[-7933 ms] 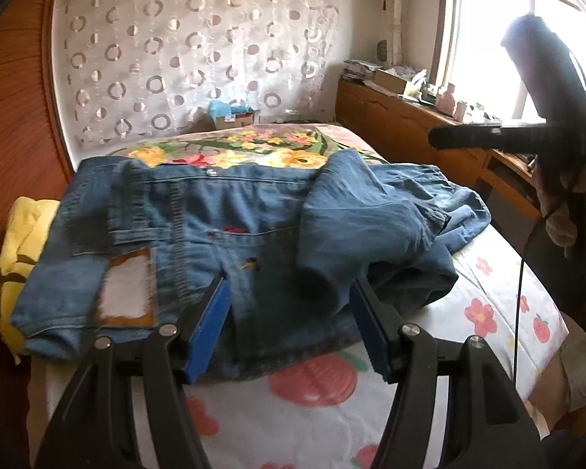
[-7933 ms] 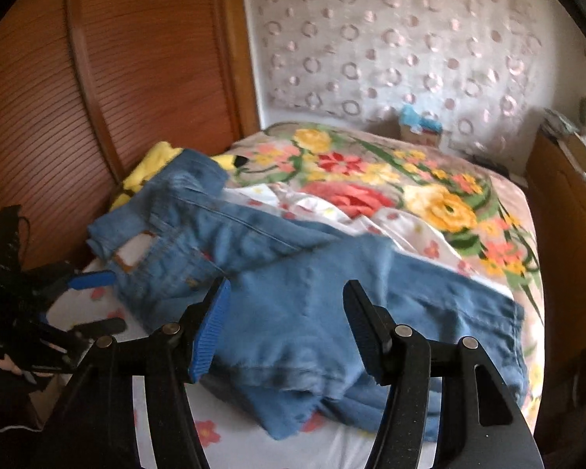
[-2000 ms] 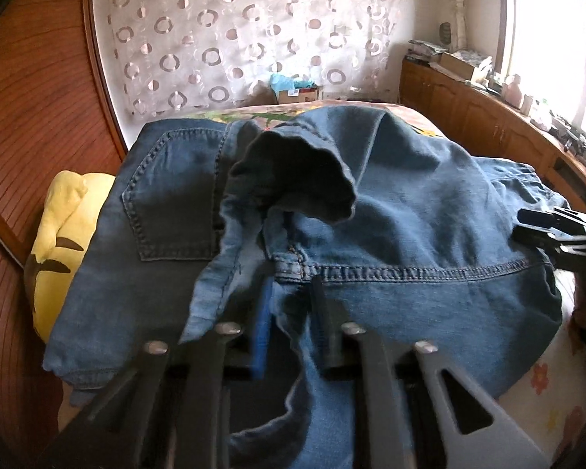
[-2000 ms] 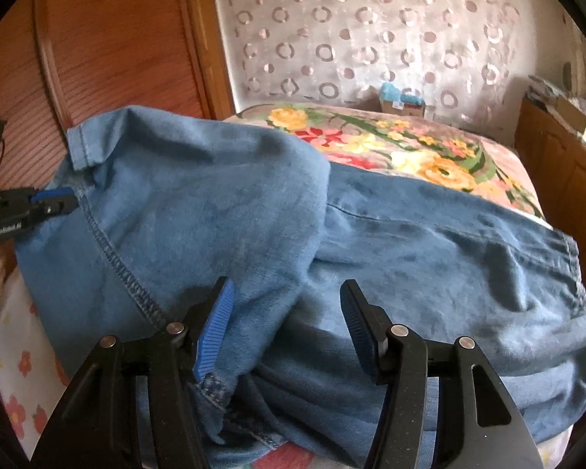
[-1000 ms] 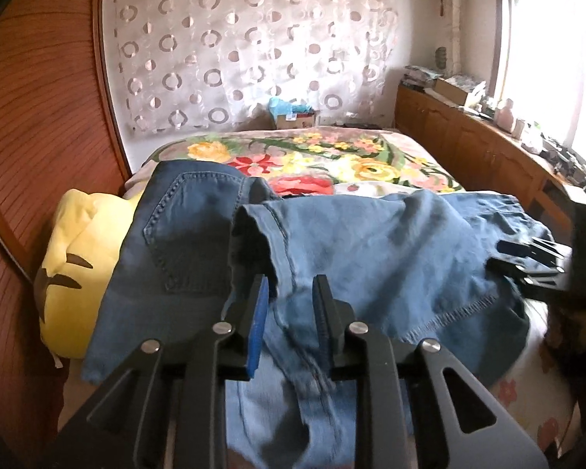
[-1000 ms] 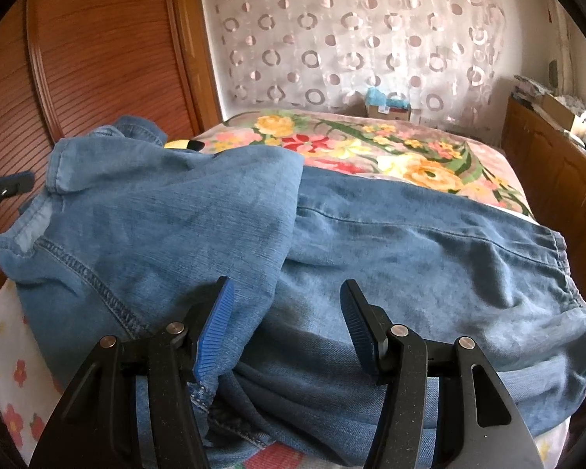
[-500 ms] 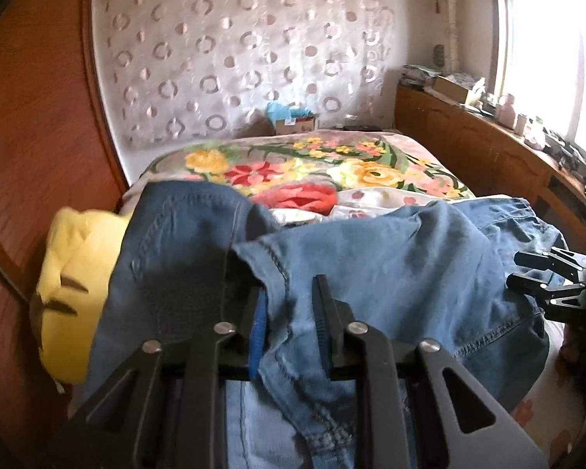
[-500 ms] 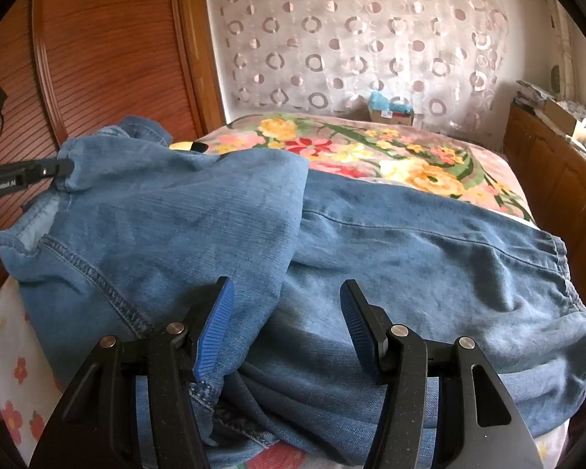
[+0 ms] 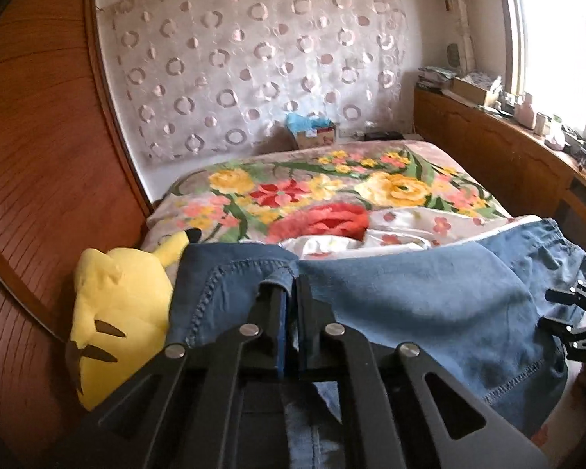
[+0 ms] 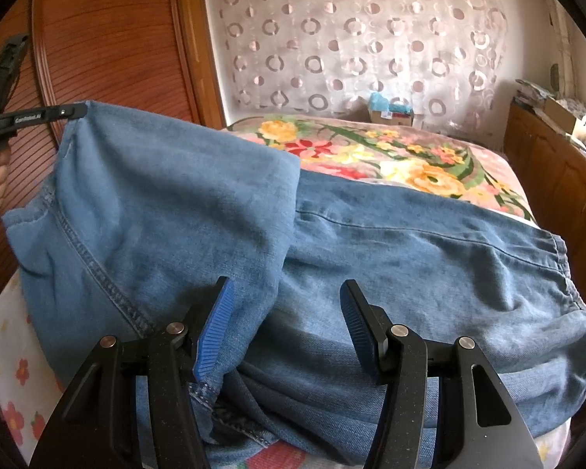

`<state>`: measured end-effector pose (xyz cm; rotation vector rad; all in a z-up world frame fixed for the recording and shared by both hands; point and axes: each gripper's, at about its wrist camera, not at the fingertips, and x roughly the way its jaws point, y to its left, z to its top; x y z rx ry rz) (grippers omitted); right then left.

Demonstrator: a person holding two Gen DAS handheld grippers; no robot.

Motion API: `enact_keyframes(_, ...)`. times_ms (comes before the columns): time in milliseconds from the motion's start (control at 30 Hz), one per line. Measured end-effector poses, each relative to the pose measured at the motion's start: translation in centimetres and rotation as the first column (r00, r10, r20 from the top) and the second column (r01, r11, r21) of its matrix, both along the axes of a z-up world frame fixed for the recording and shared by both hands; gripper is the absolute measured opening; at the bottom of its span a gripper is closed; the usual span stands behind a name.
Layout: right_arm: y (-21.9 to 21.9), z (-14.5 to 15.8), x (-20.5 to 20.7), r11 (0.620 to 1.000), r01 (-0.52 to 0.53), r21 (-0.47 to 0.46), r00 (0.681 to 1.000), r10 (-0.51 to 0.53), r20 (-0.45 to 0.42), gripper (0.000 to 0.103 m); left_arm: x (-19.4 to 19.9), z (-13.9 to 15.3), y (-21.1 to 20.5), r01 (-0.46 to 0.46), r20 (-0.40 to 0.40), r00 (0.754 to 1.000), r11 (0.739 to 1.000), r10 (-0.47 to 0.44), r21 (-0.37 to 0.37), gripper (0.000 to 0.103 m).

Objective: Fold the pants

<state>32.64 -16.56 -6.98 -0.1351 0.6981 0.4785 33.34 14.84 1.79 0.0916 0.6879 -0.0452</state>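
Observation:
Blue denim pants (image 10: 410, 269) lie across the near end of the bed. My left gripper (image 9: 291, 293) is shut on the hem of a pant leg (image 9: 277, 275) and holds it lifted toward the left; in the right wrist view it (image 10: 80, 110) pinches the raised corner. The folded-over leg (image 10: 168, 211) drapes from it over the rest of the pants. My right gripper (image 10: 287, 324) is open, its blue pads on either side of the denim above the near edge, holding nothing. It shows at the right of the left wrist view (image 9: 549, 308).
The bed has a floral blanket (image 9: 332, 191) behind the pants and a flowered sheet (image 10: 15, 371) at the near edge. A yellow plush toy (image 9: 117, 312) lies left of the pants against the wooden wall (image 9: 39, 156). A wooden cabinet (image 9: 508, 148) runs along the right.
My left gripper, still shut on the hem, has carried the leg further left and up, stretching the folded layer flatter. My right gripper has stayed open in place.

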Motion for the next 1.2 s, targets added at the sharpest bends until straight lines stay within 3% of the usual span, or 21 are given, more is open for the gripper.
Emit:
enact_keyframes(200, 0.1, 0.0, 0.0, 1.0, -0.001, 0.0, 1.0, 0.001, 0.0, 0.058, -1.7, -1.0, -0.5, 0.023, -0.027, 0.999, 1.0, -0.024, -0.019, 0.019)
enact_keyframes(300, 0.0, 0.0, 0.0, 1.0, -0.001, 0.001, 1.0, 0.001, 0.0, 0.058, -2.9, -1.5, -0.4, 0.022, -0.048, 0.999, 0.999, -0.024, -0.035, 0.021)
enact_keyframes(633, -0.1, 0.0, 0.0, 1.0, 0.0, 0.0, 1.0, 0.0, 0.001, 0.058, -8.5, -3.7, -2.4, 0.056, -0.108, 0.992, 0.993, -0.067, -0.1, 0.022)
enact_keyframes(1033, -0.1, 0.1, 0.0, 1.0, -0.001, -0.001, 1.0, 0.001, 0.007, 0.058, -10.4, -7.9, -3.2, 0.007, -0.218, 0.976, 0.997, -0.022, -0.071, 0.022)
enact_keyframes(1200, -0.2, 0.4, 0.0, 1.0, -0.001, 0.0, 1.0, 0.001, 0.011, 0.058, -11.2, -7.9, -3.0, 0.001, -0.18, 0.984, 0.997, -0.014, -0.072, 0.02)
